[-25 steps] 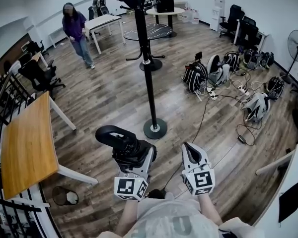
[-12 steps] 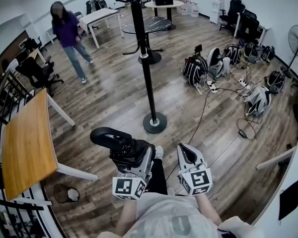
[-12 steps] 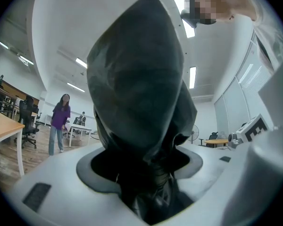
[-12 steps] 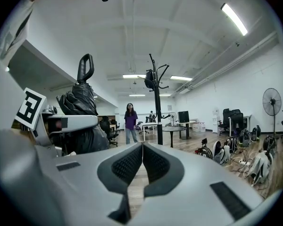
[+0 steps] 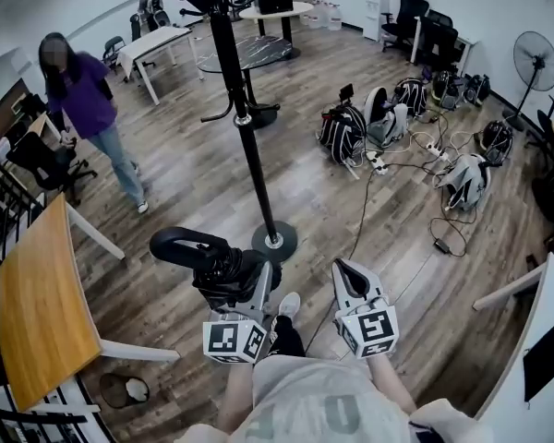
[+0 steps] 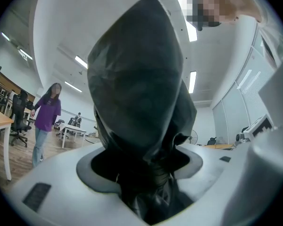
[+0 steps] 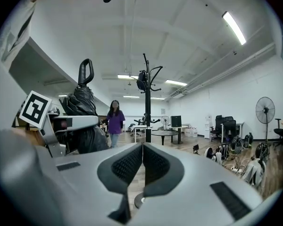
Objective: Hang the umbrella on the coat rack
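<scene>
Head view — black folded umbrella [image 5: 220, 268], loop-handled

- One coat rack [image 5: 250, 150] is counted.
- One umbrella [image 5: 220, 268] is counted.
- Two grippers are counted: the left gripper [image 5: 238, 282] and the right gripper [image 5: 347, 273].
- One person [image 5: 85, 100] in purple is seen across the room.
- One wooden table [image 5: 35, 295] is counted.
- Two round tables [image 5: 258, 53] are counted.
- One fan [image 5: 535, 53] is counted.
- One bin [image 5: 120, 390] is counted.
- At least five bags [image 5: 342, 135] are counted on the floor. Their full number cannot be told.
</scene>
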### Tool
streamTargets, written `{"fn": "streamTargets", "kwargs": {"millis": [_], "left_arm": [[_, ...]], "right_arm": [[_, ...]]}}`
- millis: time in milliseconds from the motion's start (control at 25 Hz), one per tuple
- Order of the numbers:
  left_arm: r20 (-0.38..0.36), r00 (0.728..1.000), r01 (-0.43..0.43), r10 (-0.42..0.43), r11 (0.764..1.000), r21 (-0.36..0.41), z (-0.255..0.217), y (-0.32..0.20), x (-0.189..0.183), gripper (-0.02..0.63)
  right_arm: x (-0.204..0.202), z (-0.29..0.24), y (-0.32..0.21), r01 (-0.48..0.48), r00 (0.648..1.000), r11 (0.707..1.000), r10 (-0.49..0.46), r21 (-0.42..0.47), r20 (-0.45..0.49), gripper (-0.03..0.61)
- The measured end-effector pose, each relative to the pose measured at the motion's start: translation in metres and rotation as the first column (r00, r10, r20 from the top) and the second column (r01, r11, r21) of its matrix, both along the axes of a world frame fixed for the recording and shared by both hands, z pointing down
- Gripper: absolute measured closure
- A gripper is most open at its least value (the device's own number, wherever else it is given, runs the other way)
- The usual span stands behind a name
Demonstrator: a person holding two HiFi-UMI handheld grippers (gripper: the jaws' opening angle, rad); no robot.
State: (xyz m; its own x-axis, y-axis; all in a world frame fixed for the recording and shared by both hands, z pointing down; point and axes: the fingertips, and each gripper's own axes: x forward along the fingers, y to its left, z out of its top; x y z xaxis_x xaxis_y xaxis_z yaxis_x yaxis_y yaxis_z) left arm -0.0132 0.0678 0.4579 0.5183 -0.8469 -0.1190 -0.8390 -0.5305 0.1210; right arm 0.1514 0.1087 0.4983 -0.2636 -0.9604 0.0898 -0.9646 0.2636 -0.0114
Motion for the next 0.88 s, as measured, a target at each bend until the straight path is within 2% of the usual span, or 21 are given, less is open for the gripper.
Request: {"fn": "streamTargets", "kwargs": {"millis": [360, 680, 880], "left_arm": [[-0.040, 0.998, -0.049, 0.047, 0.998, -0.040, -0.004, -0.094, 0.007, 0.308], [-0.002, 0.998, -0.058, 0.058, 0.998, -0.025, -0.007, -0.182, -0.010, 0.307], [-0.010, 0.998, -0.068, 0.068, 0.998, -0.015, -0.016, -0.248, -0.021, 0.307]], "right_arm": [[-0.003, -0.014, -0.102, -0.025, 1.000, 1.000, 0.025, 0.015, -0.016, 0.548], [-0.026, -0.030, -0.195, -0.015, 0.999, 0.999, 0.017, 0.042, -0.033, 0.548], [-0.034, -0.040, -0.260, -0.029, 0.999, 0.998, 0.032, 0.058, -0.035, 0.548]]}}
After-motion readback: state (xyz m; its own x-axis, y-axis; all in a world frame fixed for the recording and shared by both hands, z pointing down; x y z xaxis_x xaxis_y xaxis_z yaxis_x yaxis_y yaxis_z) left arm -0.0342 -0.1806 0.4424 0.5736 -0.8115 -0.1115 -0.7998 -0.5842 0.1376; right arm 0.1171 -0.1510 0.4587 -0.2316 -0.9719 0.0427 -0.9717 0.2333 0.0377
